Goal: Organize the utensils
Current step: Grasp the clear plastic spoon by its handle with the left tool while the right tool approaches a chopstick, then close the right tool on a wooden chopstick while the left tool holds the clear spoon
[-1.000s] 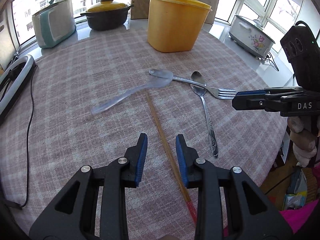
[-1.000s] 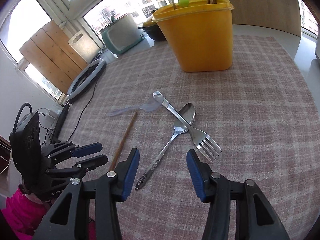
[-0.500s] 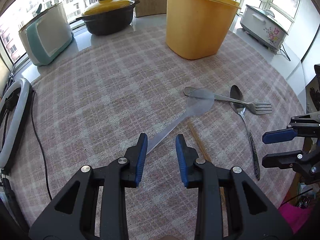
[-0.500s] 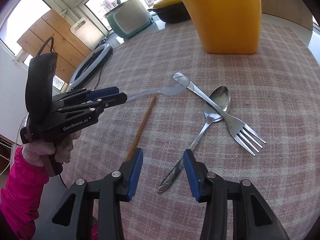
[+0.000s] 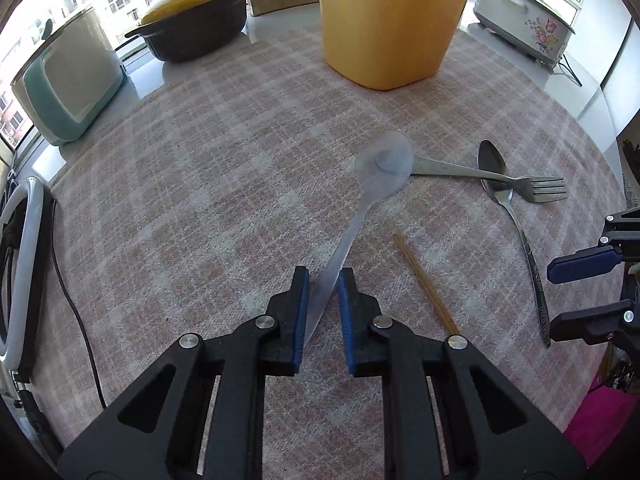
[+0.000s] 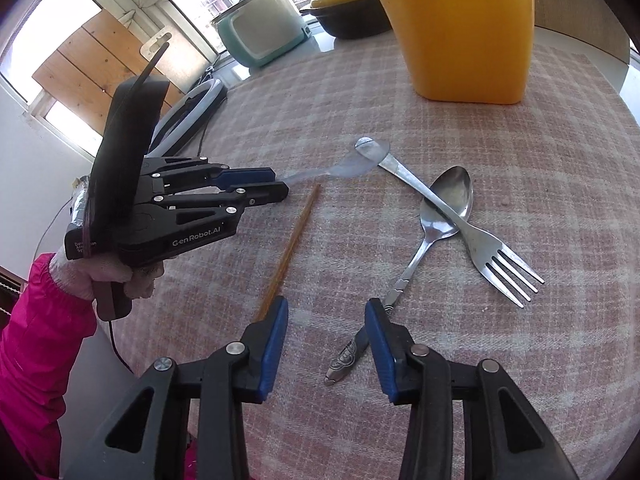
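Clear plastic spoon (image 5: 360,208) w/ flat thin handle on checked cloth (image 5: 200,200); left gripper (image 5: 323,280) straddles it, narrow gap, pads maybe touching. Right gripper (image 6: 326,312) spread wide, empty.

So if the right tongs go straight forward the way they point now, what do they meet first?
Probably the ornate handle of the metal spoon, which lies just inside the right tongs beside the right-hand pad; beyond it lies the steel fork. Depth is uncertain.

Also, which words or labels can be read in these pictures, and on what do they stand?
"GenRobot.AI": on the side of the left tool, seen from the right wrist.
Small white print at that tool's rear end: too small to read.
The yellow container shows no text.
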{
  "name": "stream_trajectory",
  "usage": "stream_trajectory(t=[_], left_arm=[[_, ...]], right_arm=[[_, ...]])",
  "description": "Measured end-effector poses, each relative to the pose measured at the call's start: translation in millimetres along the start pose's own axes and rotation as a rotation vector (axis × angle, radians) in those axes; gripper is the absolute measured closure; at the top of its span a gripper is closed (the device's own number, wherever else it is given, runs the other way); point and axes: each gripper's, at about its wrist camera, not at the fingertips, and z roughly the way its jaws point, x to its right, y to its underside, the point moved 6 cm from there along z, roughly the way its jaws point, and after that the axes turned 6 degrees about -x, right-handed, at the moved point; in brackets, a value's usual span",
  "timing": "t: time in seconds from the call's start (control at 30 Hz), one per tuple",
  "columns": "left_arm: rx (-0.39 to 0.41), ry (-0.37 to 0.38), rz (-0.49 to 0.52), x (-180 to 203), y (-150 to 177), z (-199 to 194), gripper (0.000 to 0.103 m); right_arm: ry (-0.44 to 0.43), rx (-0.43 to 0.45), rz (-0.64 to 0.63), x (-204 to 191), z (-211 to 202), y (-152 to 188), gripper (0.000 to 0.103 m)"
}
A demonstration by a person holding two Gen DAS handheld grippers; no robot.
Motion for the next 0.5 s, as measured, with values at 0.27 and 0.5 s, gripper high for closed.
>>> stream_trajectory(t=[0.27, 0.5], left_arm=[[-0.002, 0.022, -0.067, -16.2, 30.1, -9.1, 0.096], [-0.034, 0.016, -0.092, -22.2, 59.0, -18.9, 0.096]], right_arm=[[-0.009, -0.072, -0.01, -11.4, 24.0, -16.9, 0.064], [-0.009, -0.147, -0.003, -21.9, 47.3, -29.8, 0.067]])
